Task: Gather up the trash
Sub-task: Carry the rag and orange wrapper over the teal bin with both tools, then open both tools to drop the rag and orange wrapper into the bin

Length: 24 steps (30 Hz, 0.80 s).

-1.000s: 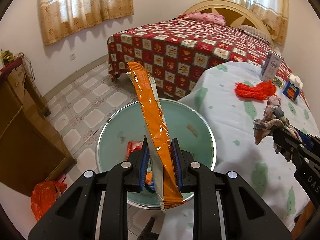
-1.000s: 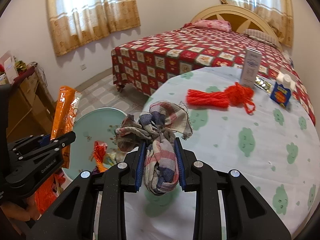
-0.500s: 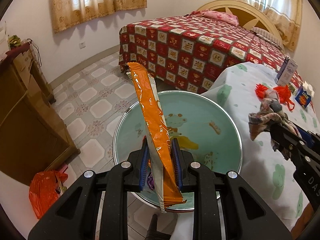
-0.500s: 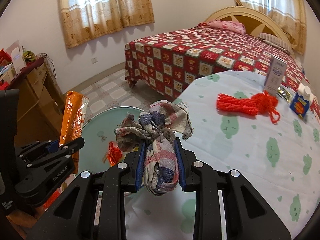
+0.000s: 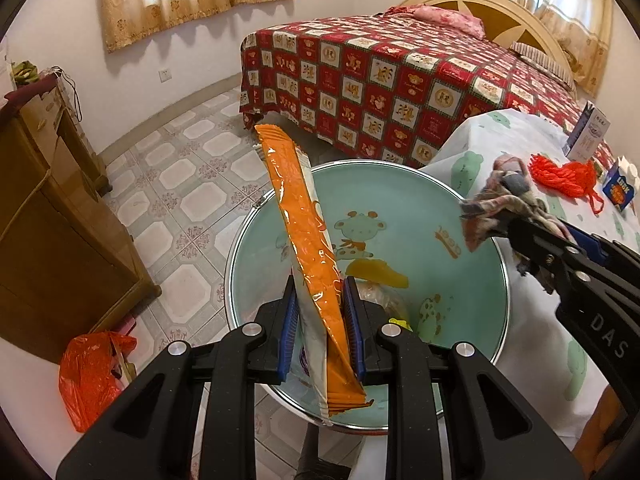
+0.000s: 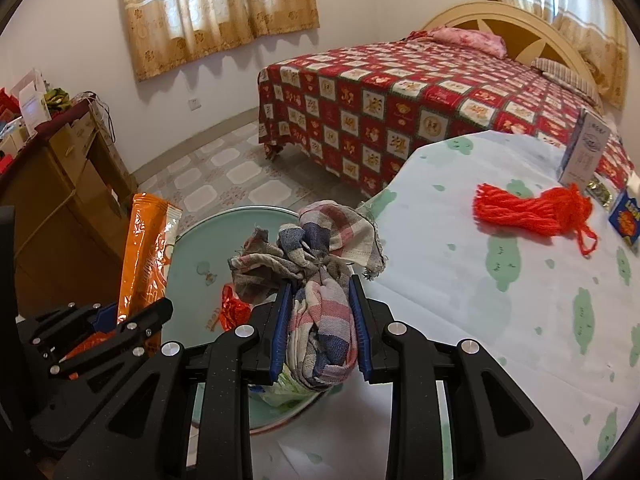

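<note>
The left gripper (image 5: 320,336) pinches a long orange wrapper (image 5: 308,248) above the green basin (image 5: 400,208); the right gripper (image 6: 320,320) clamps a checked rag (image 6: 316,256) near the basin's right rim. Some scraps already lie inside. Red yarn (image 6: 532,210) and small boxes (image 6: 584,152) wait on the table (image 6: 460,320), far right. Nothing blocks the drop.

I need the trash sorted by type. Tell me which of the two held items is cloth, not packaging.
The checked rag, crumpled between the right gripper's fingers. The left gripper holds a long, glossy orange wrapper instead, above the green basin.
</note>
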Motion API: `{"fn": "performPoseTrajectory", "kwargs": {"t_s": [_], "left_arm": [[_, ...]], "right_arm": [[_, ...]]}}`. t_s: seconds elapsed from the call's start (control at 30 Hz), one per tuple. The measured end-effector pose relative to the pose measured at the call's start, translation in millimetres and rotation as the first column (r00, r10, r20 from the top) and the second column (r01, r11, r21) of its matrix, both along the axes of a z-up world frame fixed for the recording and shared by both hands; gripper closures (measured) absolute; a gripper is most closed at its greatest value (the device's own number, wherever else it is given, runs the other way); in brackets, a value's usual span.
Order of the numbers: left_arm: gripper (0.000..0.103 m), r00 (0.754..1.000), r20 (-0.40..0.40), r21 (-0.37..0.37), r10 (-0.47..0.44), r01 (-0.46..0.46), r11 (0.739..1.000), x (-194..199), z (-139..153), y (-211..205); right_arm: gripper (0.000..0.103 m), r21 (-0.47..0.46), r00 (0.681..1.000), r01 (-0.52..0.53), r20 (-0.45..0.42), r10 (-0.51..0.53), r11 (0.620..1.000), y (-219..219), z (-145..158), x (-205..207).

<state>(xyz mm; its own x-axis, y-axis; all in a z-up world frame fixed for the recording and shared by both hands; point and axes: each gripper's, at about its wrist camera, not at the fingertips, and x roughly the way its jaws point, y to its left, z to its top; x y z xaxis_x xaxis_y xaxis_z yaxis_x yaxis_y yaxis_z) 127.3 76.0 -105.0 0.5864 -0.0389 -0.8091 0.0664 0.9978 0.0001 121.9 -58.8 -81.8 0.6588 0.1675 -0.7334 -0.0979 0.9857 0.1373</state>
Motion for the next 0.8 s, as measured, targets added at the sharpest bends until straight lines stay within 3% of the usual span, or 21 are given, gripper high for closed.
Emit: {"fn": "performPoseTrajectory", "kwargs": {"t_s": [0.23,0.37,0.8], "left_arm": [[0.080,1.000,-0.018,-0.002,-0.001,0.001,1.000,3,-5,3],[0.080,1.000,-0.022,-0.003,-0.001,0.001,1.000,5,-8,4],[0.079,0.999,-0.028,0.014,-0.030,0.030,0.999,4,-15,-5]], "right_arm": [[0.072,0.021,0.998,-0.044,-0.042,0.045,0.999,6,-9,19],[0.057,0.019,0.995,-0.078,-0.057,0.079,0.997,9,-11,23],[0.057,-0.011,1.000,0.009,-0.001,-0.009,1.000,-3,8,4]]}}
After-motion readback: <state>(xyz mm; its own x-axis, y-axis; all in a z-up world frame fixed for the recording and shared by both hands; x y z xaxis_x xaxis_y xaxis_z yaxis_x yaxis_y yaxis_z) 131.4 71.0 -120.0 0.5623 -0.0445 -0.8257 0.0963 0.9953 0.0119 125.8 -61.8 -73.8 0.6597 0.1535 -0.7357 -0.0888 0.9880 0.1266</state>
